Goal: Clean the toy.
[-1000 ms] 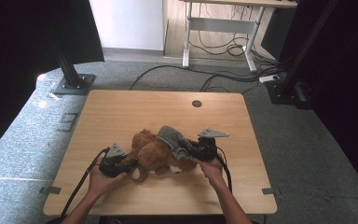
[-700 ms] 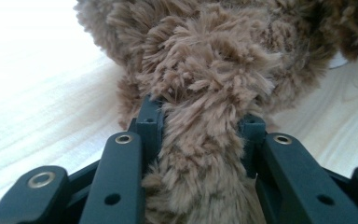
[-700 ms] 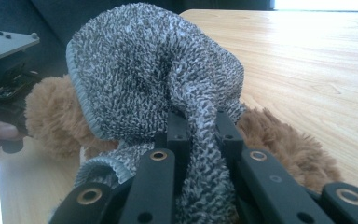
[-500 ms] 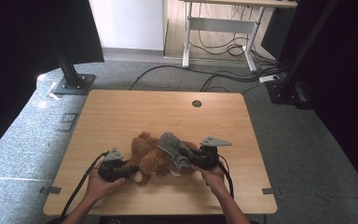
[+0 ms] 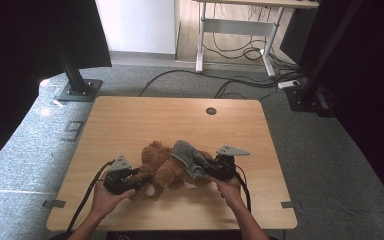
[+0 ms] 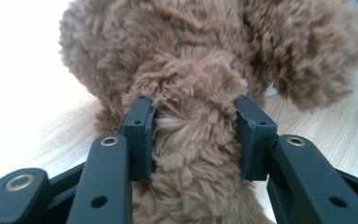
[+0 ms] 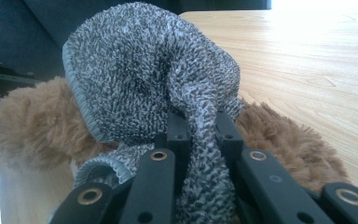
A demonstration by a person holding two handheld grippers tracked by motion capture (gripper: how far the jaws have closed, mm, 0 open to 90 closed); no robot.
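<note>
- Brown plush toy point(image 5: 165, 167): lying on its side on the wooden table point(image 5: 145, 120), near the front edge, well short of the round cable hole point(image 5: 211, 111) at the far edge.
- Grey knitted cloth point(image 5: 187, 156): draped over the plush toy on the side toward the right gripper, bunched into a hump, ribbed hem turned up.
- Left gripper point(image 5: 141, 181): at the plush toy's near-left end, held in the left hand point(image 5: 107, 196); jaws part-way open and just now widening, one brown furry limb point(image 6: 193, 140) between them; pads point(image 6: 142, 140) at the fur on both sides, real pressure impossible to tell.
- Right gripper point(image 5: 203, 172): at the plush toy's right end, held in the right hand point(image 5: 230, 187); jaws drawn close together, pinching a twisted fold of the grey knitted cloth point(image 7: 203, 154); plush fur showing on both sides below the fold.
- Grey three-cornered plates point(image 5: 232, 150): on top of both grippers, flanking the plush toy.
- Black cables point(image 5: 87, 195): trailing from both grippers back past the table's front edge.
</note>
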